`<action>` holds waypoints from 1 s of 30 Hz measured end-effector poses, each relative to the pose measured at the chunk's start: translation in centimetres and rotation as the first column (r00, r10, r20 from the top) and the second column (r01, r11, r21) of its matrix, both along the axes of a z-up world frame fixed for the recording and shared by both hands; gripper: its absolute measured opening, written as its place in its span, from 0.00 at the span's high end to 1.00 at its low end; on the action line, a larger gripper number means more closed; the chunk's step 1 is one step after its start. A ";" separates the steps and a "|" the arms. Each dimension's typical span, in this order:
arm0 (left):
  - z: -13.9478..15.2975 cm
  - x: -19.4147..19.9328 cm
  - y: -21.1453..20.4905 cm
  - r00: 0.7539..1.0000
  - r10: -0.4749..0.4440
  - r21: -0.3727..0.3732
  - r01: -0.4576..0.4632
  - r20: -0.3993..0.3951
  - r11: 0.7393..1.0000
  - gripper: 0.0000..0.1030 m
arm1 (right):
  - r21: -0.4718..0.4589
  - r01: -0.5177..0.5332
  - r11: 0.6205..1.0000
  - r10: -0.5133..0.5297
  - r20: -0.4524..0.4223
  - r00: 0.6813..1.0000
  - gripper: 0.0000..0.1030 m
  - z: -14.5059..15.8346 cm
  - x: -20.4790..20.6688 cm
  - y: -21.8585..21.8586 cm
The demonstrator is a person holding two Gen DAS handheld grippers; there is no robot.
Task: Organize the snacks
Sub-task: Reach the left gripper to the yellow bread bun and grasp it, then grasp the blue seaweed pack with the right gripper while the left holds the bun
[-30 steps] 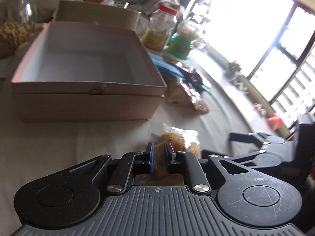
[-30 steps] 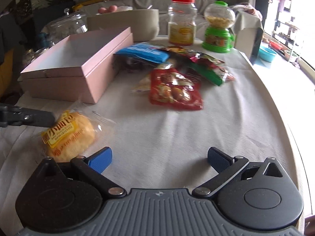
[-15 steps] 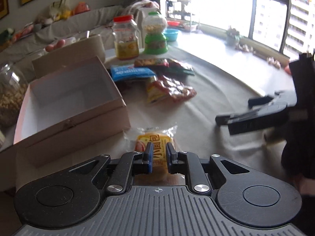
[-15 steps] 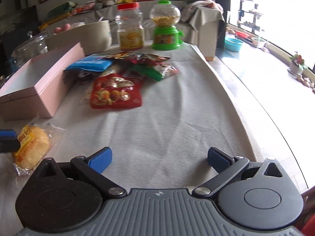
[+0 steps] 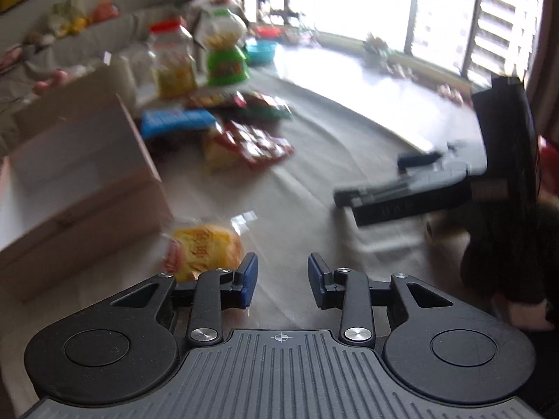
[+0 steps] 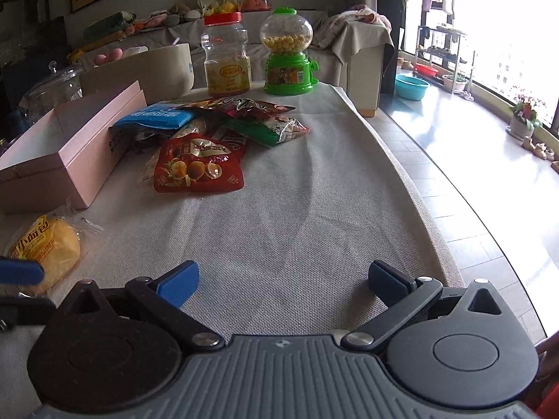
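1. The left gripper (image 5: 282,281) hovers low over the cloth-covered table (image 6: 297,216), and its jaws have just been opening; they now stand apart with nothing between them.
2. A small bread roll in a clear wrapper (image 5: 204,251) lies on the cloth just beyond and to the left of the left gripper's left pad, no longer clamped. In the right wrist view the same bread roll (image 6: 45,244) sits at the near left edge, with one blue pad of the left gripper beside it.
3. The right gripper (image 6: 283,279) has its jaws spread wide and empty over bare cloth. From the left wrist view it shows as a dark shape (image 5: 408,188) off to the right, held by a hand (image 5: 531,314) at the frame edge.
4. Just beyond the bread roll stands an open pink box (image 6: 80,160), its inside white and bare where it can be seen.
5. Beside the box, towards the middle of the table, lies a heap of snack bags: a red bag (image 6: 199,167) nearest, a blue bag (image 6: 157,117) against the box, and a green bag (image 6: 269,129) with another red one behind.
6. Further back stand a clear jar with a red lid (image 6: 227,59) and a green candy dispenser (image 6: 288,56), side by side at the far end of the table.
7. A beige tub (image 6: 153,73) and a glass jar (image 6: 56,83) sit behind the box, and a covered sofa (image 6: 332,45) lies beyond.
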State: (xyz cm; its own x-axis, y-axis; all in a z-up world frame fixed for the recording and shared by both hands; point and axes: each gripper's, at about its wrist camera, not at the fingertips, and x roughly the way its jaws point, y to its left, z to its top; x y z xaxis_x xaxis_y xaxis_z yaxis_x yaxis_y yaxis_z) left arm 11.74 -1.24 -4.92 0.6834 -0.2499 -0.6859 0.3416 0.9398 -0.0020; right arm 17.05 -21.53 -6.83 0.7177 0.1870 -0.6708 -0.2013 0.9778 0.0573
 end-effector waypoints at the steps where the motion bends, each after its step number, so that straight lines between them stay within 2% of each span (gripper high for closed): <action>1: 0.5 -0.1 0.6 0.999 0.024 -0.014 -0.024 0.025 1.000 0.64 | -0.002 0.000 1.000 0.000 0.001 1.000 0.00 0.0 0.0 0.0; 3: 1.0 0.2 1.6 0.996 0.076 0.006 -0.076 0.052 0.997 0.64 | -0.003 0.002 1.000 -0.002 0.002 1.000 0.00 0.0 -0.1 0.0; 5: 0.6 0.8 2.1 0.993 0.115 0.051 -0.117 0.036 0.992 0.64 | 0.001 0.002 1.000 -0.002 0.003 1.000 0.00 0.0 -0.1 0.0; 7: -0.1 1.4 2.3 0.995 0.104 0.084 -0.104 -0.001 0.991 0.64 | 0.003 0.002 1.000 -0.002 0.004 1.000 0.00 0.0 -0.2 -0.1; 9: -0.6 1.5 1.8 0.997 0.071 0.120 -0.071 0.004 0.990 0.56 | 0.002 0.002 1.000 -0.002 0.004 1.000 0.00 0.0 -0.2 -0.1; 14: -1.6 1.6 0.0 1.000 -0.025 0.166 0.027 -0.019 0.986 0.11 | -0.001 0.002 1.000 -0.002 0.004 1.000 0.00 0.0 -0.2 -0.1; 15: -1.8 1.5 -0.1 0.999 -0.032 0.164 0.034 -0.017 0.986 0.10 | -0.003 0.002 1.000 -0.002 0.005 1.000 0.00 -0.1 -0.2 -0.1; 20: -1.4 2.0 1.5 0.998 0.061 0.093 -0.063 0.019 0.994 0.16 | -0.015 -0.001 1.000 0.001 0.002 1.000 0.00 -0.1 -0.2 0.1; 24: -2.3 3.5 3.5 0.990 0.134 0.060 -0.132 -0.034 0.989 0.16 | -0.020 -0.005 1.000 0.005 -0.009 1.000 0.00 0.0 0.0 0.2; 26: -2.8 4.2 4.7 0.985 0.148 -0.021 -0.150 -0.089 0.988 0.23 | -0.022 -0.009 1.000 0.009 -0.021 1.000 0.00 0.0 0.2 0.2; 28: -3.1 4.3 5.6 0.985 0.146 -0.095 -0.155 -0.091 0.983 0.26 | -0.025 -0.018 1.000 0.017 -0.034 0.999 0.00 0.1 0.3 0.2; 30: -3.1 4.2 6.0 0.986 0.145 -0.133 -0.156 -0.085 0.979 0.28 | -0.030 -0.028 0.999 0.027 -0.042 0.999 0.00 0.1 0.4 0.2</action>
